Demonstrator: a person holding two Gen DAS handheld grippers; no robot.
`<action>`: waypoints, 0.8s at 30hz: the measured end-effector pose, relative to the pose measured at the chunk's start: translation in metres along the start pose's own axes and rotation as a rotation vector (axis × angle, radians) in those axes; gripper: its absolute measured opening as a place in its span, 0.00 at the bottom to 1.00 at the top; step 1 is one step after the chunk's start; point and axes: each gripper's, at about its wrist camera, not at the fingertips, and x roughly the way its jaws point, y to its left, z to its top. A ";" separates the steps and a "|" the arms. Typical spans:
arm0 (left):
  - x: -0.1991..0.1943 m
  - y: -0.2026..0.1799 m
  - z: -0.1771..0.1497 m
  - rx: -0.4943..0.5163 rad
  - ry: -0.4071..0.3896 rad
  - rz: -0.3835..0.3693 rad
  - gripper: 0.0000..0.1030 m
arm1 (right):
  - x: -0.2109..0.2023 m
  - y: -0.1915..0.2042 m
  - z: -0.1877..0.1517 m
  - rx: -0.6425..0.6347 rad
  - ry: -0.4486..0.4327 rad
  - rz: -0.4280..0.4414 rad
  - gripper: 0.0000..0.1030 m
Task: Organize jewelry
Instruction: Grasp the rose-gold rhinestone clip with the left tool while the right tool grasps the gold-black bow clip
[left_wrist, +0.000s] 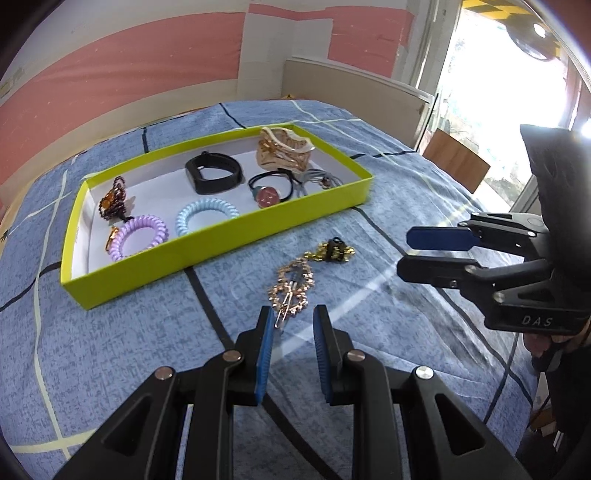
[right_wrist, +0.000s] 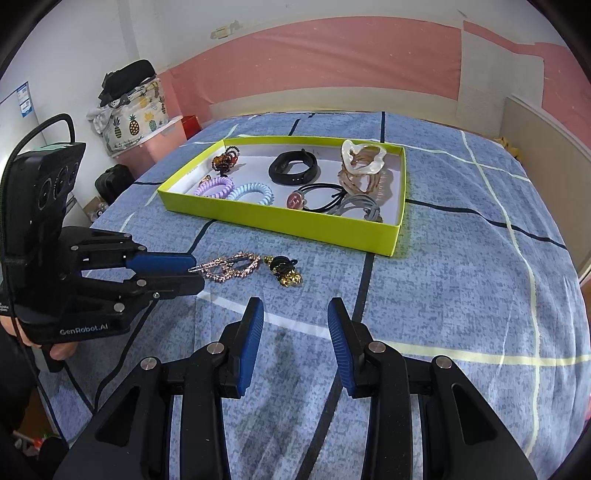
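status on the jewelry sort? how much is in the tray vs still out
Mostly done: the lime-green tray already holds seven pieces, among them the black wristband, the blue coil hair tie and the shell claw clip. In hand: nothing yet; the left gripper is open around the tip of the rose-gold hair clip. Left: that clip and the gold-beaded hair tie. The right gripper is open and empty.

Hair clip (left_wrist: 292, 291) and charm (left_wrist: 332, 252) lie before the tray (left_wrist: 207, 247)

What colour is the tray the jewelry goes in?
Lime green outside, white inside: the tray shows best in the right wrist view.
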 end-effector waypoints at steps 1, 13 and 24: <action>0.000 -0.002 0.001 0.007 0.000 -0.005 0.22 | -0.001 0.000 0.000 -0.001 -0.002 0.001 0.36; 0.015 -0.009 0.019 0.040 -0.009 0.054 0.22 | -0.001 -0.001 0.001 0.001 -0.010 0.003 0.36; 0.022 -0.017 0.017 0.084 -0.014 0.108 0.07 | 0.004 -0.009 0.005 0.011 -0.010 0.000 0.36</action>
